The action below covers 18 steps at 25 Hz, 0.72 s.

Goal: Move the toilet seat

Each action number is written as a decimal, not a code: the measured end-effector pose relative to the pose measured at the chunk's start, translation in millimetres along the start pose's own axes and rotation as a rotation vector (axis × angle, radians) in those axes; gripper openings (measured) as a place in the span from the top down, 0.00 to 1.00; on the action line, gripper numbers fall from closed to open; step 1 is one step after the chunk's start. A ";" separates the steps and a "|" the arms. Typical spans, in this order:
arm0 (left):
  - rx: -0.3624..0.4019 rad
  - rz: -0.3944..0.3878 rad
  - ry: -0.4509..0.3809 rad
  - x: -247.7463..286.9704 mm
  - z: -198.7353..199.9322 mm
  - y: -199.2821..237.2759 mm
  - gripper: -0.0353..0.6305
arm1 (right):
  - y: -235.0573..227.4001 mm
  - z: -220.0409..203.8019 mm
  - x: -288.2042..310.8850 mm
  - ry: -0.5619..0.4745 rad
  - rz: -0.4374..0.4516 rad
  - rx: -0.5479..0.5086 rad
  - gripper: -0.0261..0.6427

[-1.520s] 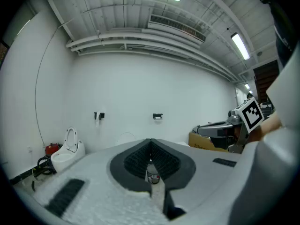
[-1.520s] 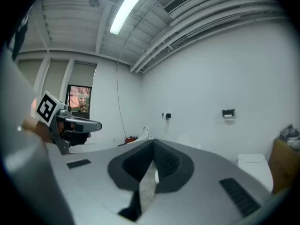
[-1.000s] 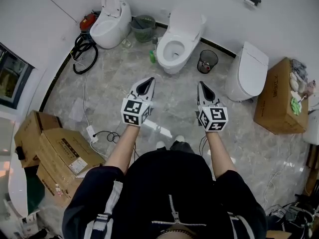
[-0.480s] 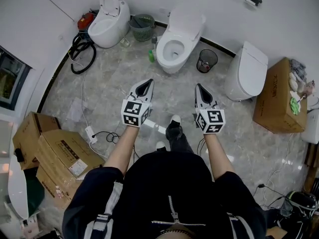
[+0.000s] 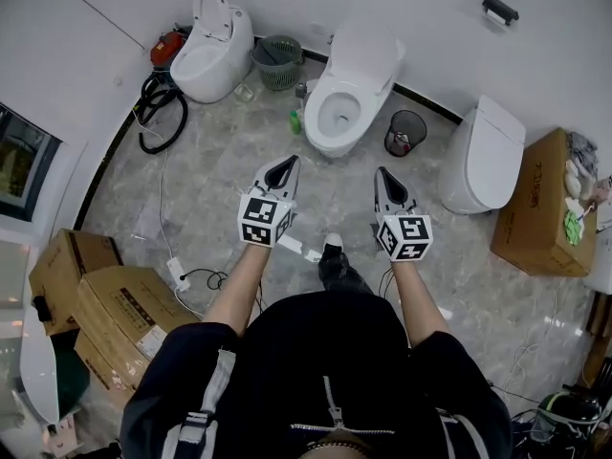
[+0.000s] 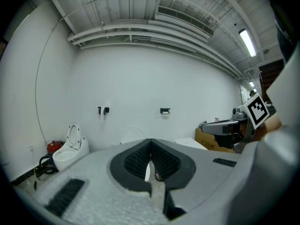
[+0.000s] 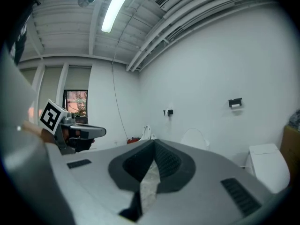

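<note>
Left hand-held gripper (image 5: 285, 163) and right hand-held gripper (image 5: 382, 173) are both clenched with nothing between the jaws, held side by side above the floor (image 5: 229, 161). Bare tiles lie between them and the middle toilet (image 5: 330, 142), which stands against the wall, well apart from both. A green basket (image 5: 258, 57) sits to its left, and a black bin (image 5: 389, 137) holding some scraps sits to its right. Cardboard boxes (image 5: 105, 295) crowd the left edge. Its white toilet seat (image 5: 317, 113) lies down around the open bowl, with the lid (image 5: 368, 51) raised.
</note>
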<state>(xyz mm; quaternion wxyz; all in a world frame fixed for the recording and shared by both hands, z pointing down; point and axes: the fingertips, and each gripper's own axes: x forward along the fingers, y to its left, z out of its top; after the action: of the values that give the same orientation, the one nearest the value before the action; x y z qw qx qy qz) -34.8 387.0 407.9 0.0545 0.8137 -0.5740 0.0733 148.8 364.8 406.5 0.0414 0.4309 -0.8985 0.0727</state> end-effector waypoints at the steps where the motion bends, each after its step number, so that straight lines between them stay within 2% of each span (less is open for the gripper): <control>1: 0.000 0.003 0.000 10.0 2.3 5.8 0.94 | -5.4 1.7 11.1 0.001 0.003 0.003 0.97; 10: 0.007 0.048 0.025 103.9 31.5 53.5 0.94 | -71.2 25.2 117.7 0.017 0.059 0.022 0.97; 18: -0.010 0.104 0.058 135.5 27.7 97.8 0.94 | -80.5 28.9 184.5 0.033 0.128 0.027 0.97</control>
<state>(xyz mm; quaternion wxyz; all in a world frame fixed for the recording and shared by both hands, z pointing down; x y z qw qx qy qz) -80.7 223.9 405.7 0.0711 0.7800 -0.6142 0.0968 95.9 168.6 410.9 0.0456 0.3716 -0.9225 0.0945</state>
